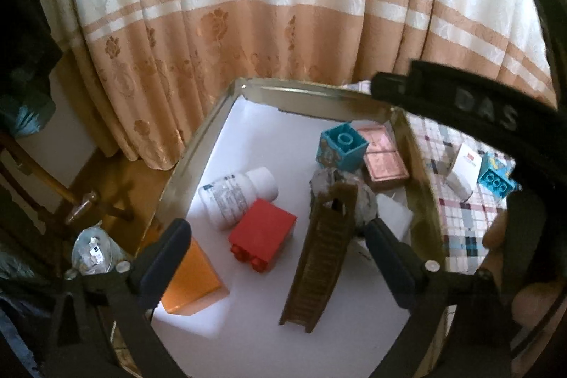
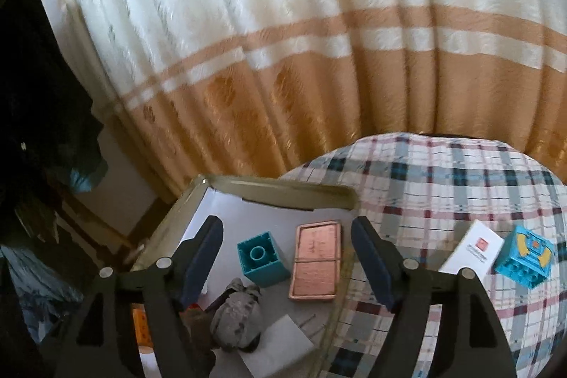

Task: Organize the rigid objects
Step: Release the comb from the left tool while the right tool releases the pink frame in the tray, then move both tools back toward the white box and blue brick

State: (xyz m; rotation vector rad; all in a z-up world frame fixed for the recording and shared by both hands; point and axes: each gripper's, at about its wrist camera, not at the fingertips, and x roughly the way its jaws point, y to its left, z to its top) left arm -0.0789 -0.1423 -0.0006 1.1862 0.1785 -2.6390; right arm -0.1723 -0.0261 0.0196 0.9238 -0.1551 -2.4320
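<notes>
Teal brick (image 2: 521,255) on checked cloth (image 2: 425,186), 3 o'clock of tin (image 2: 283,192); rigid, light, slick; pinch flat sides. Left gripper (image 1: 276,236), right gripper (image 2: 287,250) jaws wide, empty.

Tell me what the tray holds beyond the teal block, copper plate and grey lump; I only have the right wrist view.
Observer: A red block lies near the middle of the tray.
Operator: Anything next to it?
Observer: A white bottle lies on its side just behind the red block.
Operator: And the left gripper?
Observer: The left gripper hangs open over the tray, holding nothing.
</notes>
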